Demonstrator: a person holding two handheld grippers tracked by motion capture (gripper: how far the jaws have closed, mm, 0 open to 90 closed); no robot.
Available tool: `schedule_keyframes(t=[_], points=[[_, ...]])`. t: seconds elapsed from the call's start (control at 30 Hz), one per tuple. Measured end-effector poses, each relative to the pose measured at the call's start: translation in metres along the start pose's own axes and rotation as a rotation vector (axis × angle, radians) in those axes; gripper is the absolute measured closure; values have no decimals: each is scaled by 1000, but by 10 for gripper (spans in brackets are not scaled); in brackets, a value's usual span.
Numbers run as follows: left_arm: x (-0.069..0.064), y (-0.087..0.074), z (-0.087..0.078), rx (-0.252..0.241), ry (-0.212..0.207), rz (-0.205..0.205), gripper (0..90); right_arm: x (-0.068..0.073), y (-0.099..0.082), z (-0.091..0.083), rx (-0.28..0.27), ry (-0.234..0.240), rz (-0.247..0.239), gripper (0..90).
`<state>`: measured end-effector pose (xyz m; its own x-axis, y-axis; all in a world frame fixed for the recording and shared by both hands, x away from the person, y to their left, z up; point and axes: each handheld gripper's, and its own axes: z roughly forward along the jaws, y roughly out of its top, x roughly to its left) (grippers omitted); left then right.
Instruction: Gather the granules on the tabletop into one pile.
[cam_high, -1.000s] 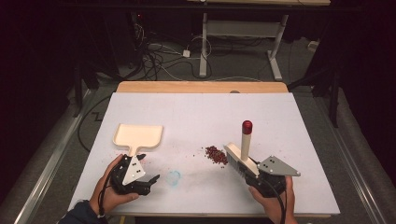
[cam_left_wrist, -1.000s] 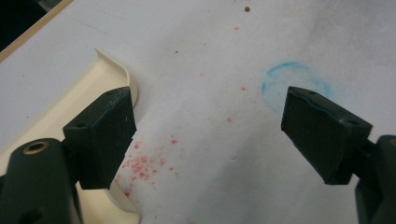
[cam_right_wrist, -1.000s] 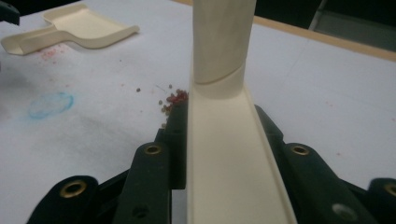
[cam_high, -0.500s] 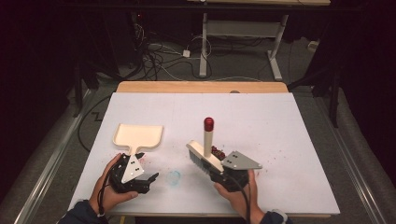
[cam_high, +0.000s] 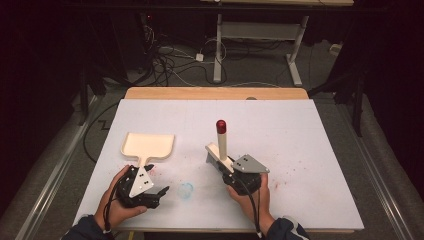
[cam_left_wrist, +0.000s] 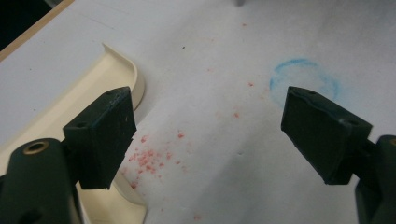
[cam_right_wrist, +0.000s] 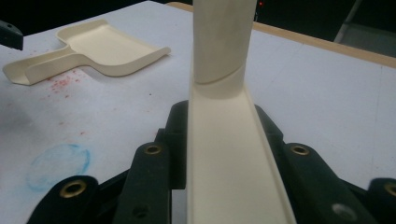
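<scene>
A cream dustpan (cam_high: 148, 145) lies flat on the white table at the left, its handle pointing toward me. My left gripper (cam_high: 159, 196) rests just in front of that handle, open with nothing between its jaws. In the left gripper view the gripper (cam_left_wrist: 205, 116) spans bare table, with the dustpan (cam_left_wrist: 70, 107) under and beside its left jaw. A cream brush (cam_high: 221, 142) with an upright, red-tipped handle stands at the table's middle. My right gripper (cam_high: 222, 162) is shut on its cream base; the right gripper view shows the brush (cam_right_wrist: 224, 140) clamped between the fingers (cam_right_wrist: 175, 135).
A blue ring mark (cam_high: 186, 190) sits on the table (cam_high: 310, 130) between the two hands. Fine red specks (cam_left_wrist: 149, 156) lie beside the dustpan handle, with more to the right of the brush. A wooden edge (cam_high: 215, 93) runs along the table's far side.
My right gripper has carried the brush leftward to the table's middle, over the small red pile, which no longer shows. The left gripper and dustpan have stayed put.
</scene>
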<state>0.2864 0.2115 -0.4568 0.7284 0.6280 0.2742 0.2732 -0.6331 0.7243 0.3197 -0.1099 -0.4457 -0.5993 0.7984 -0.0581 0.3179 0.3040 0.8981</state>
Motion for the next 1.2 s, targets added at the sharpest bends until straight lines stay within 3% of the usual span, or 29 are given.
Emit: schedule_keyframes(t=[0.27,0.37,0.5,0.63,0.83,0.93,1.03,1.2], points=[[0,0,0,0,-1,3,171,-4,9,-28,-29,22,-44,673],[0,0,-1,-6,-1,0,171,-11,13,-40,-46,38,-53,673],[1,-1,-1,-6,4,-4,171,-28,16,-62,-43,57,-57,673],[1,0,-1,-1,6,0,171,-47,14,-82,-40,29,-81,673],[1,1,0,3,9,-2,171,-80,2,-113,-11,18,-64,672],[2,1,1,8,8,0,171,-93,-3,-124,30,47,-44,672],[2,1,1,12,9,0,171,-102,-8,-131,95,104,-39,672],[2,1,2,15,5,1,171,-109,-14,-129,180,212,-11,671]])
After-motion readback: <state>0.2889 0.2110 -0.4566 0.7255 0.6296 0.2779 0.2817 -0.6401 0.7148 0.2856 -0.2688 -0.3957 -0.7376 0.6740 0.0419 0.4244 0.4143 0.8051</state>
